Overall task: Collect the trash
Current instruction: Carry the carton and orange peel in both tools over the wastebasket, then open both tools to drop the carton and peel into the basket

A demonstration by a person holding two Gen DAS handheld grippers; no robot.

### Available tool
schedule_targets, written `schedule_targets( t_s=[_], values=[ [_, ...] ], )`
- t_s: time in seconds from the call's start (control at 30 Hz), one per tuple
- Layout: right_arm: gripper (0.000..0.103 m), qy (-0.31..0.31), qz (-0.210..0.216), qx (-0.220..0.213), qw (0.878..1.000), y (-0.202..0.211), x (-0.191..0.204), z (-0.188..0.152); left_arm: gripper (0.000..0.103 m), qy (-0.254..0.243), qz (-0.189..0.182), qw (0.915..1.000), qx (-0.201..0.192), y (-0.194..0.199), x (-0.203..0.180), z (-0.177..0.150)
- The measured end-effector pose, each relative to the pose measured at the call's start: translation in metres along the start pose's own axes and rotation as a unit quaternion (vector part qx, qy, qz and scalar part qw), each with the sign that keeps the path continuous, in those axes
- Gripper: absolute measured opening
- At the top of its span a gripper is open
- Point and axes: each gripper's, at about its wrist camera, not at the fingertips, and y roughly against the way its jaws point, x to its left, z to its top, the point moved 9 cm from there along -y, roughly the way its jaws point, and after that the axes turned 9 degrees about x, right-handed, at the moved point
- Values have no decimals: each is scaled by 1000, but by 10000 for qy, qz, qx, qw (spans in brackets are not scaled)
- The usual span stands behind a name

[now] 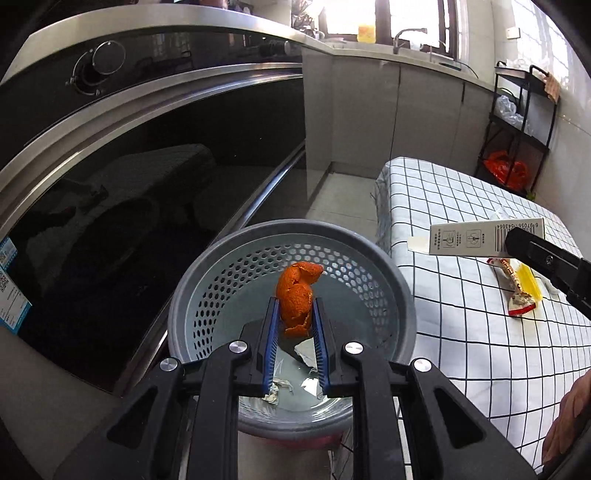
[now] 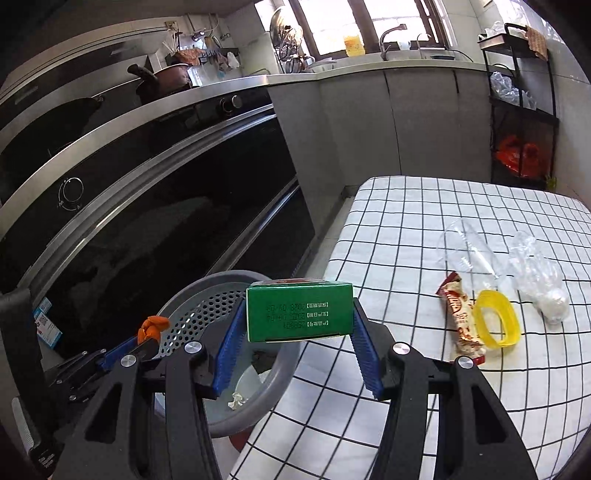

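The bench [image 2: 424, 229] has a checked cloth. Beside it stands a grey bin [image 1: 402, 295] with holes. The right tongs [image 2: 299, 332] squeeze a green box [image 2: 299, 312] by the bin's edge. The left tongs [image 1: 295, 314] pinch an orange peel [image 1: 297, 295] over the bin.

Blown-out window [image 1: 384, 18] backlight; sharp centre, fisheye-bent edges, perhaps slightly soft.

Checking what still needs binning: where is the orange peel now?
The curled orange peel is clamped in the left gripper, directly above the open grey perforated plastic bin beside the checked table.
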Motion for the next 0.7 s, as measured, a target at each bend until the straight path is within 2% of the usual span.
schedule_targets(
  t_s=[0.27,0.7],
  values=[
    [53,271,88,296,9992,-34,41,-11,18,263,-6,9992,292,-24,28,-9],
    [53,581,96,656,9961,-70,67,-24,18,608,-80,9970,477,-36,54,-13]
  ],
)
